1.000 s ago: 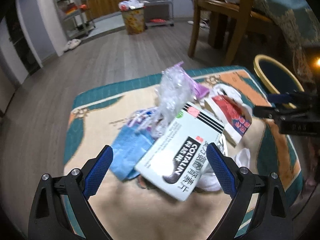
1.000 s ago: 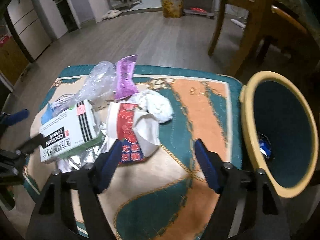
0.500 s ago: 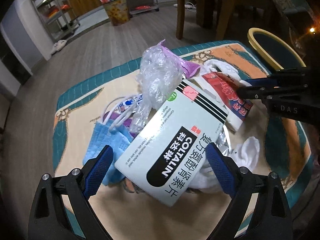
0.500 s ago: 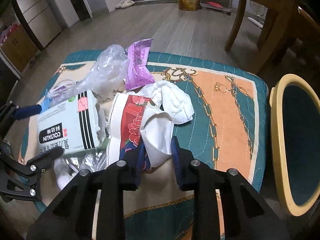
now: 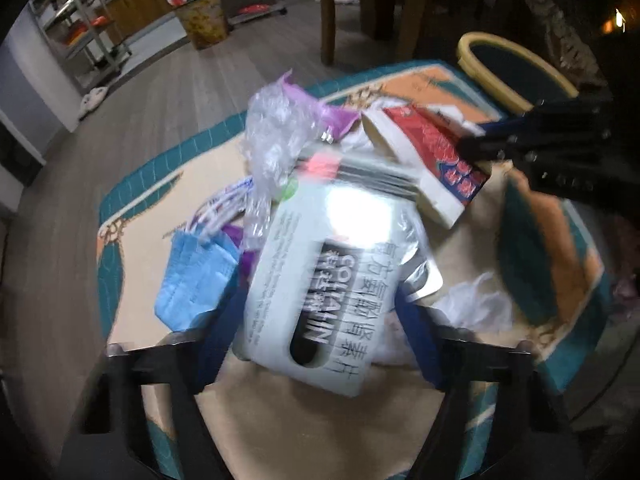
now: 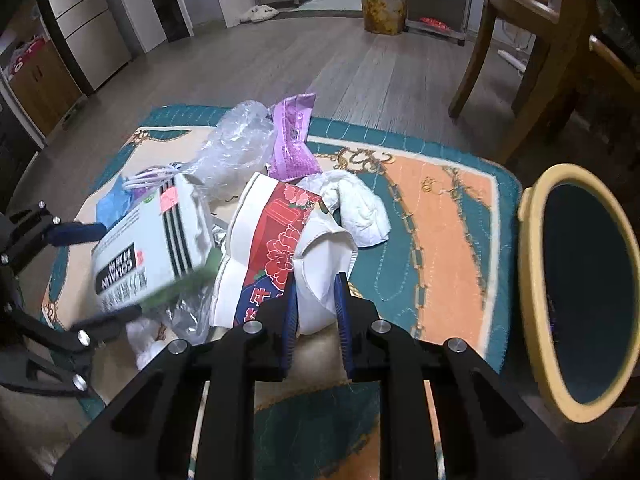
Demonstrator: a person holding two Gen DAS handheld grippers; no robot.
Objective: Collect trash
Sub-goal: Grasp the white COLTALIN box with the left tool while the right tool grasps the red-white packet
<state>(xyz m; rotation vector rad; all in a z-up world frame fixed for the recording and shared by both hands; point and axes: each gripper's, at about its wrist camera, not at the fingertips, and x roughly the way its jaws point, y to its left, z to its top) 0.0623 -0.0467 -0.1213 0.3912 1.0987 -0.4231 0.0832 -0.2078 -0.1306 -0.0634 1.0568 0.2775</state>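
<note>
Gripping two pieces of litter at once, both hands work the heap on the patterned teal-and-orange quilted mat (image 6: 436, 208) spread over the wooden floor.

The left gripper (image 5: 316, 320) has its jaws closing on the near end of the white cardboard medicine box with black stripes and lettering (image 5: 332, 264); the box sits between the pads, tilted up off the pile, and the view is blurred. It should be light, stiff and probably hollow, so a firm squeeze across its narrow sides near one end ought to hold, though a hard one could crush it.

The right gripper (image 6: 316, 304) has its jaws closing on the near fold of the crumpled white paper bag with red floral print (image 6: 280, 248), right of the box. Thin and floppy, it will likely sag and swing, so a bunched fold is the better place to pinch.

Behind lie a clear crinkled plastic bag (image 6: 236, 140), a purple foil wrapper (image 6: 292, 140), a wadded white tissue (image 6: 356, 204) and, far left, a blue pleated face mask (image 5: 196, 276), all soft and weightless-looking.

The dark bin with a yellow rim (image 6: 532, 280) stands at the right, just beside the mat.
</note>
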